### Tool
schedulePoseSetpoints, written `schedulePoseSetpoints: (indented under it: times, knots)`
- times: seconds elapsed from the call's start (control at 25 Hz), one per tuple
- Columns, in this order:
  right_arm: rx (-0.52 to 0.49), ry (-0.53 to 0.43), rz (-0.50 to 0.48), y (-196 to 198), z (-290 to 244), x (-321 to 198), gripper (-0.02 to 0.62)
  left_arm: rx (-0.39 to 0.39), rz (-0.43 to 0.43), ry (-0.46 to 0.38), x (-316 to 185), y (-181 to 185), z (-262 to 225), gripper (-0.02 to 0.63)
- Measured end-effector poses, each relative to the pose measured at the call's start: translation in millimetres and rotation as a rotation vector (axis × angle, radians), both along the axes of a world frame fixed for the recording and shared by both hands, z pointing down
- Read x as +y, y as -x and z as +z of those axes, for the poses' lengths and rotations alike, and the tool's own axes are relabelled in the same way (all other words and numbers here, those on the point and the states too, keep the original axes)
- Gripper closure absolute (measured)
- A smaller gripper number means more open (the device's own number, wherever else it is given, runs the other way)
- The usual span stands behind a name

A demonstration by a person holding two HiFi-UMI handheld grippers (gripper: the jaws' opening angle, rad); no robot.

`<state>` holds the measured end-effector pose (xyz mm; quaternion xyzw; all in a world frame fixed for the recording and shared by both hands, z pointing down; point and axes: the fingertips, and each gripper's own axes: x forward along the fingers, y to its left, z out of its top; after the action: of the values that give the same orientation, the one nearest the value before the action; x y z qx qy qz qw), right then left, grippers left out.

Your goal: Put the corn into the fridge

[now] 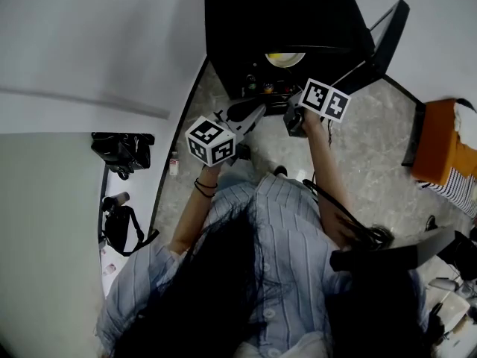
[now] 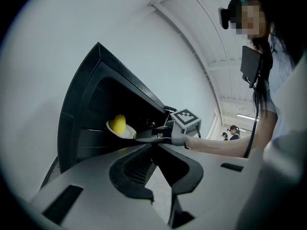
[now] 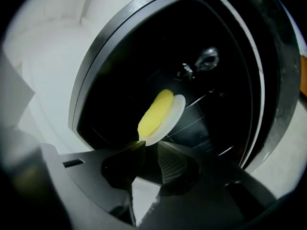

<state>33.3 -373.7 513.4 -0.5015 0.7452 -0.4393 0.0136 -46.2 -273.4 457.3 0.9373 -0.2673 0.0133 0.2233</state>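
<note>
A yellow corn cob [image 3: 154, 112] lies on a small white plate [image 3: 175, 111] held inside the dark open fridge [image 3: 120, 71]. My right gripper [image 3: 144, 145] is shut on the plate's near rim. The left gripper view shows the same corn [image 2: 118, 123] and plate [image 2: 128, 132], with the right gripper [image 2: 141, 137] reaching in from the right. My left gripper [image 2: 153, 145] hangs just outside the fridge, its jaws closed together with nothing between them. From the head view the corn [image 1: 284, 56] shows on a shelf of the fridge [image 1: 298, 13], and the left gripper [image 1: 250, 115] sits below it.
The fridge door [image 1: 387, 39] stands open to the right. Small bottles [image 1: 265, 88] sit low in the fridge. Black bags [image 1: 123, 151] lie on the white surface at left. An orange item [image 1: 440, 151] is on the floor at right. Two people [image 2: 232, 132] stand far off.
</note>
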Motion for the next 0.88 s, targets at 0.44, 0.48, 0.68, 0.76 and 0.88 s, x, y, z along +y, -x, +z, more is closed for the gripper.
schedulePoseSetpoints:
  times: [0.44,0.48,0.68,0.76,0.88]
  knots:
    - [0.159,-0.005,-0.086,4.5,8.9,-8.3,0.551,-0.009,-0.037,0.015,0.1,9.0,4.3,0.565]
    - [0.164,-0.007,-0.088,4.3,9.1,-9.8,0.552,-0.01,-0.04,0.017,0.1,9.6,5.1,0.565]
    - [0.209,-0.027,-0.083,2.8,7.5,-22.1,0.552,-0.011,-0.042,0.011,3.2,11.2,4.1,0.565]
    - [0.233,-0.032,-0.081,3.1,7.2,-29.6,0.552,-0.013,-0.043,0.01,2.9,12.1,3.9,0.565]
    - [0.284,-0.043,-0.086,4.6,8.3,-40.6,0.552,-0.017,-0.041,0.012,1.3,13.5,4.5,0.565]
